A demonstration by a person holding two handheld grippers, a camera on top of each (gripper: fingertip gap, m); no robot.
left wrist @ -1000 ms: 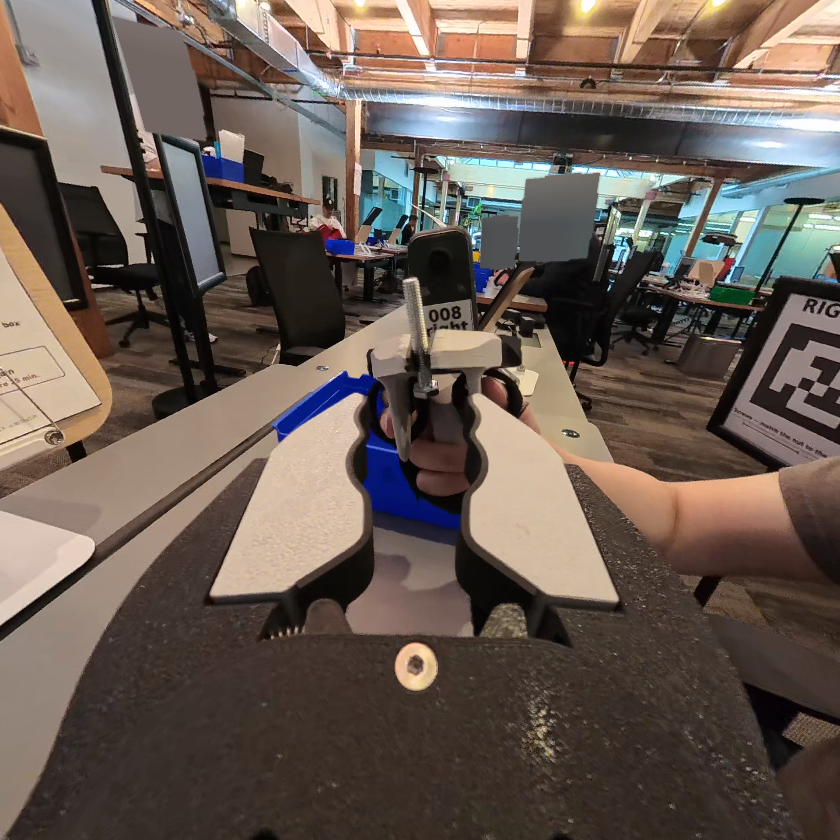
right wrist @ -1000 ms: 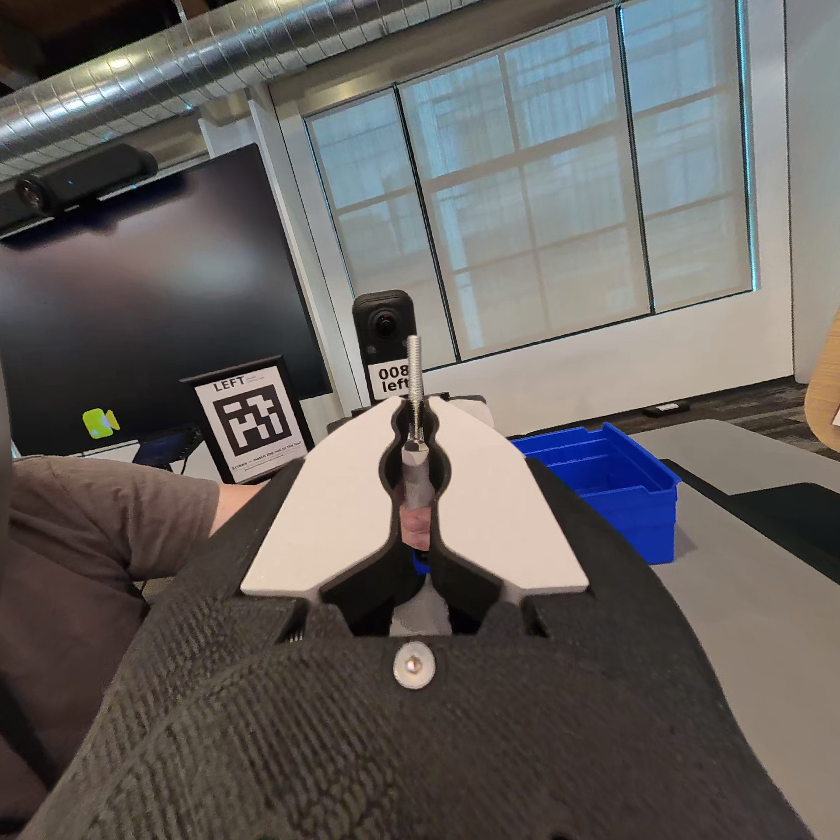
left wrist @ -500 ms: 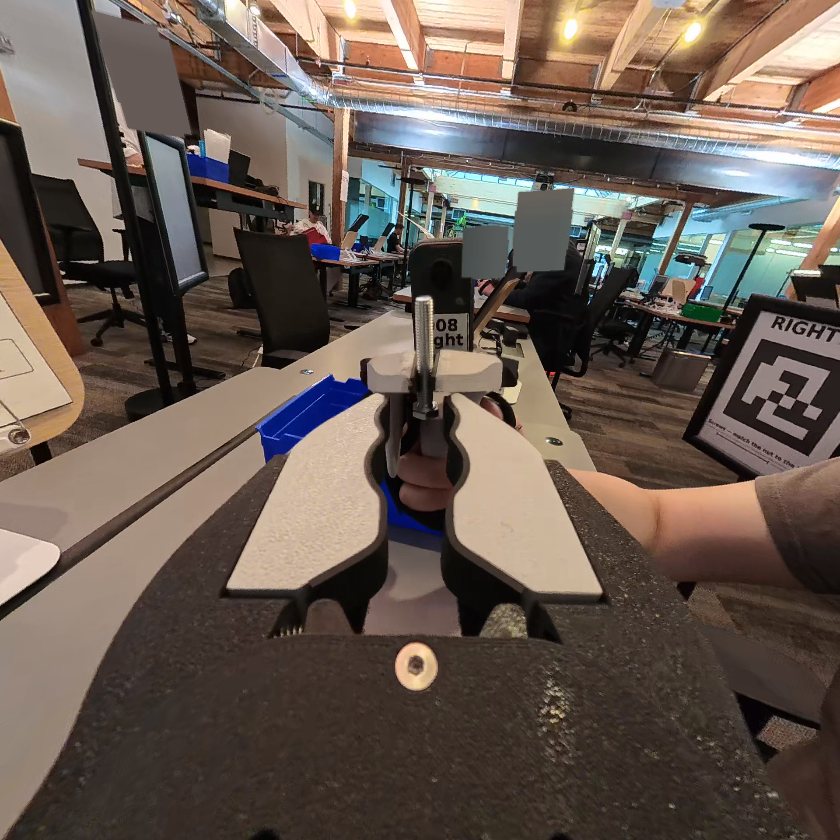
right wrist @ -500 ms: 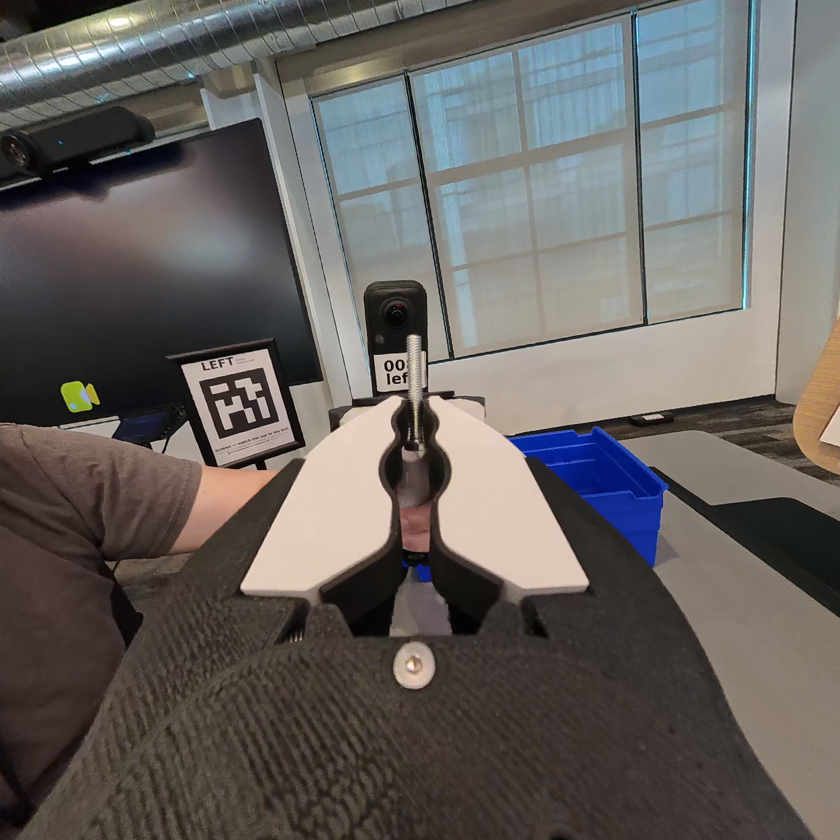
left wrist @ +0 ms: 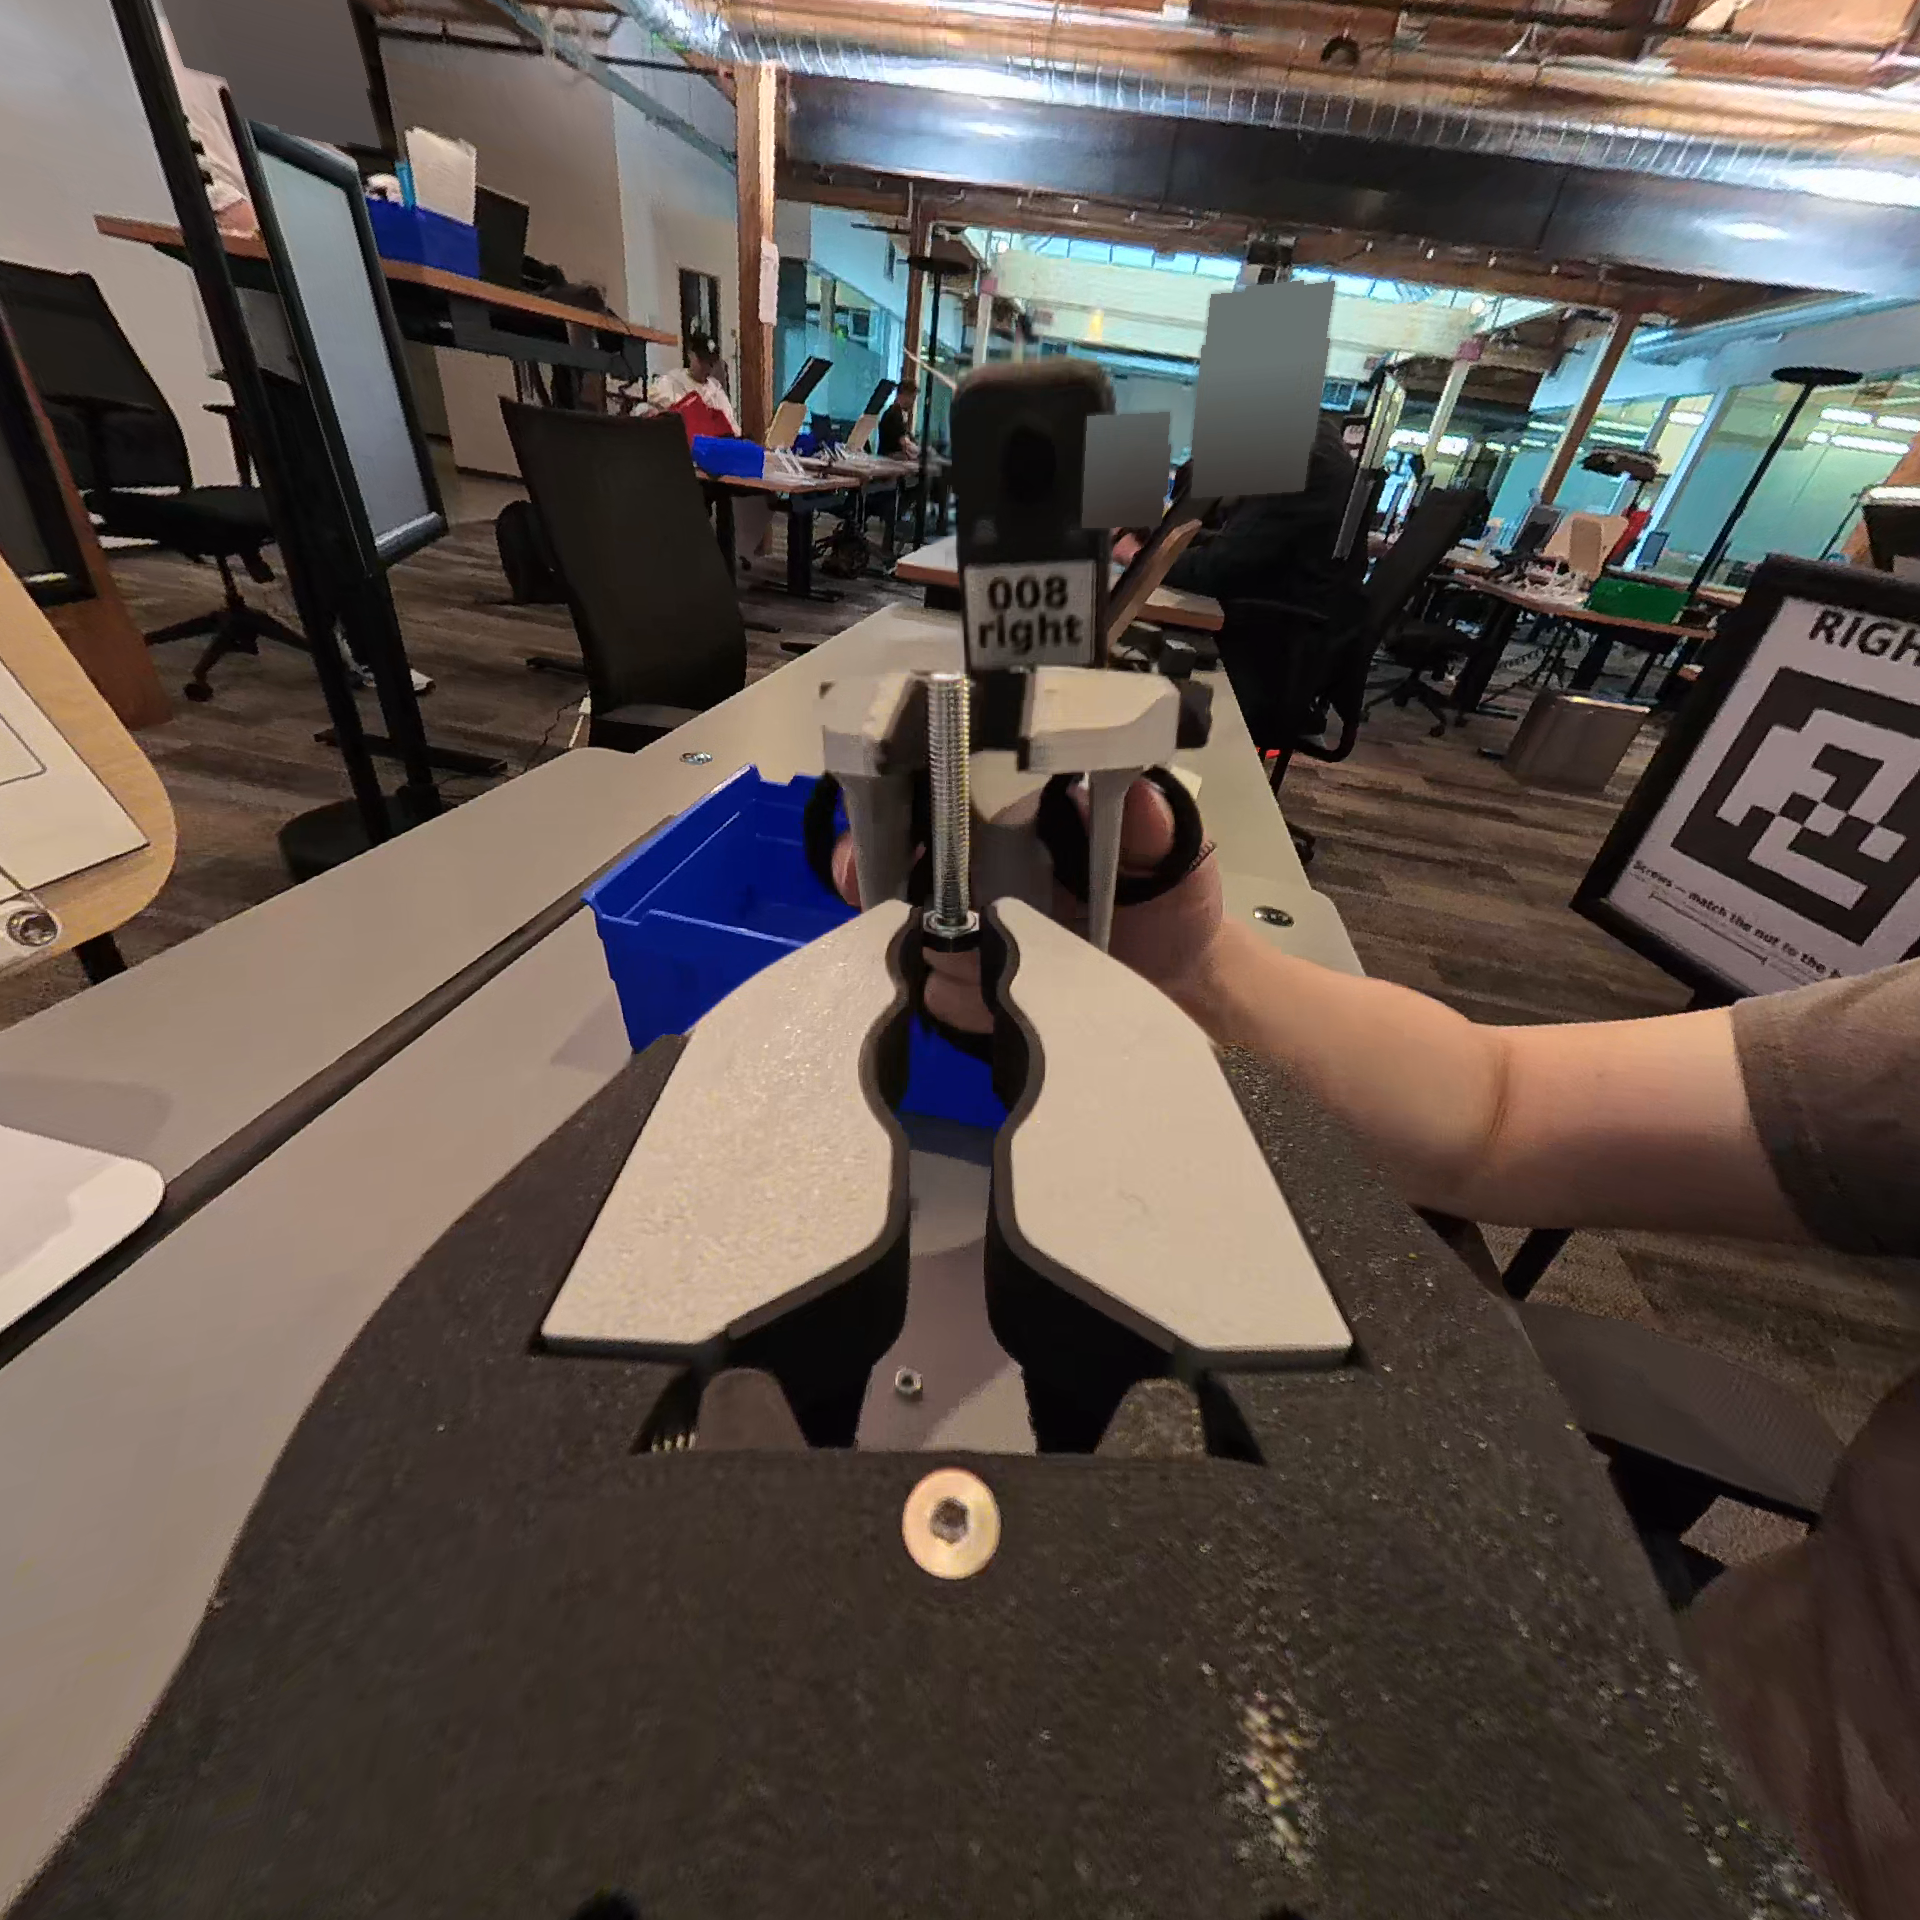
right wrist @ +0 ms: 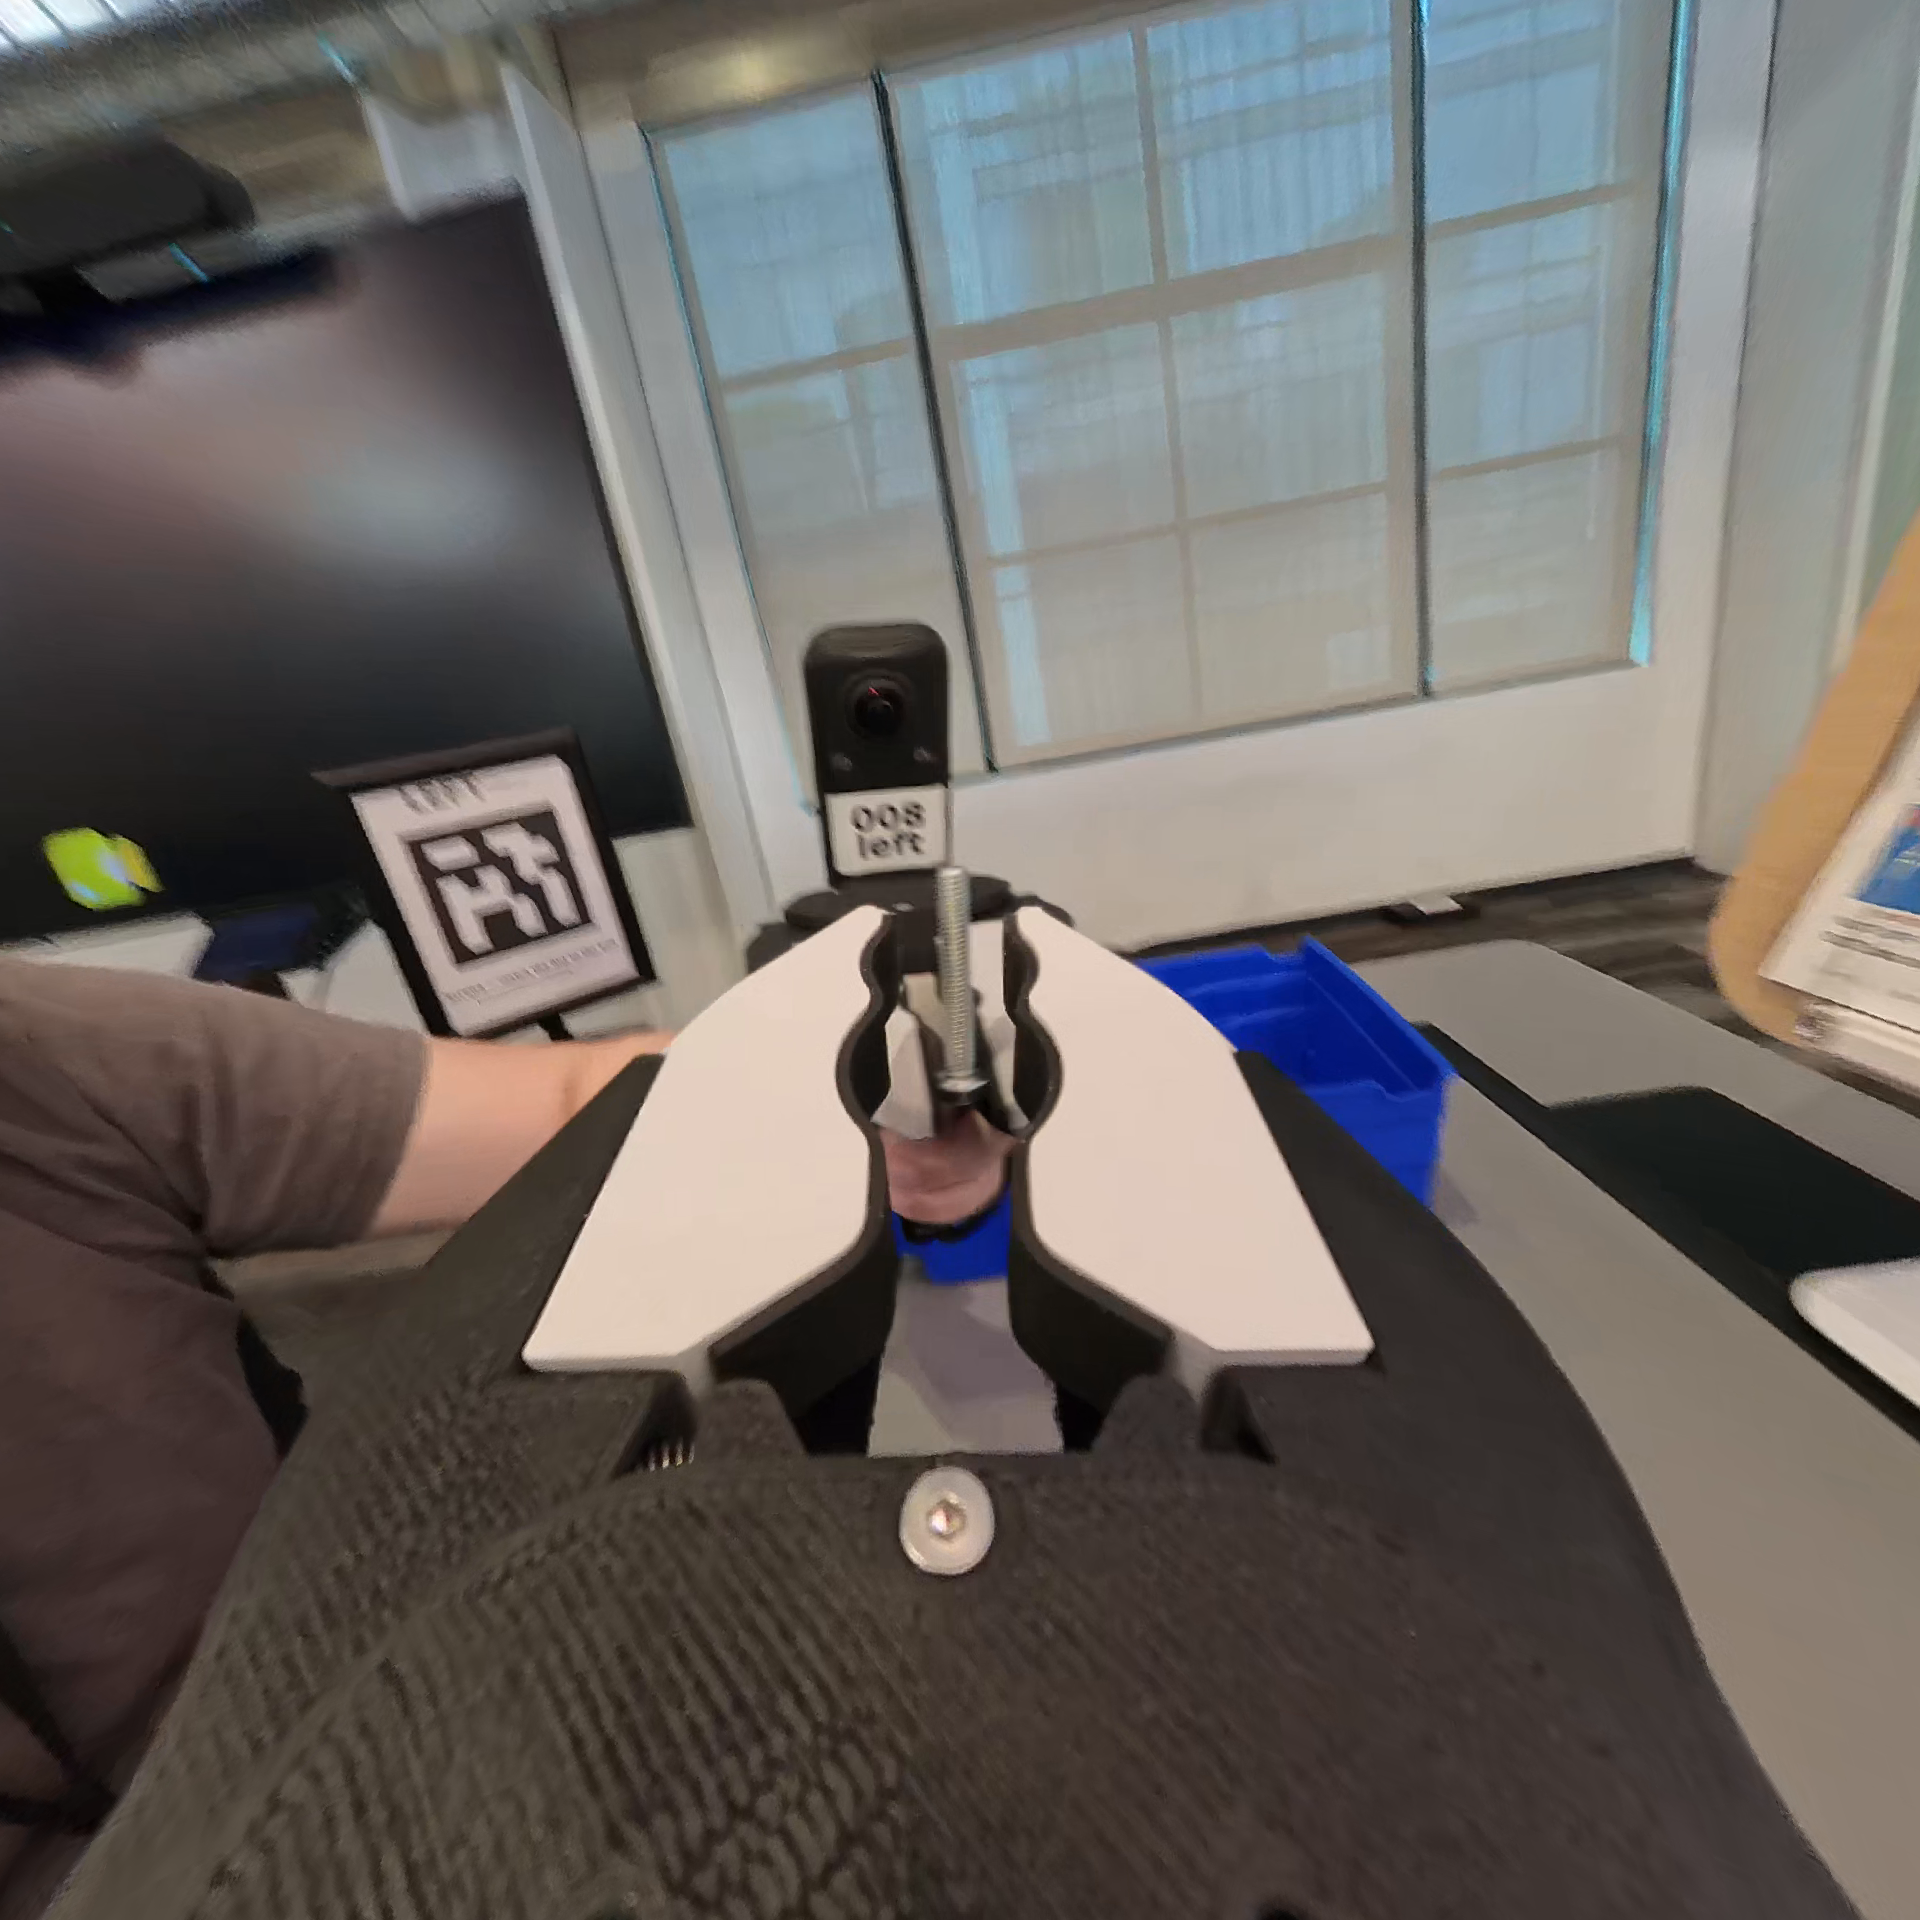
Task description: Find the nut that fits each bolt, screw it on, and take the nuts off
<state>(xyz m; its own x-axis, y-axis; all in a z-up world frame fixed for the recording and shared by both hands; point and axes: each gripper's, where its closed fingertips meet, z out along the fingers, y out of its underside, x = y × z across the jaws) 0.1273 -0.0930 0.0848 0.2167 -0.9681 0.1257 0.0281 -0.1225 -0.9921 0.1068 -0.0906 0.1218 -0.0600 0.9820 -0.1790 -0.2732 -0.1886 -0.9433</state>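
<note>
Steel bolt (left wrist: 950, 800): upright, above blue bin (left wrist: 707, 894). Right gripper (right wrist: 945, 925), its former holder, now has tongs spread. Left gripper (left wrist: 951, 923) has closed, pinching the lower end. Handover judged complete. Loose nut (left wrist: 909, 1382) near, on table (left wrist: 312, 1039).

Grey table (left wrist: 312, 997), with a dark seam running across its top. Blue bin (left wrist: 717, 914) sits on it, open side up; contents cannot be made out. One small nut (left wrist: 909, 1383) lies loose on the bare surface. White flat object (left wrist: 62, 1205) rests at the table's left edge.
</note>
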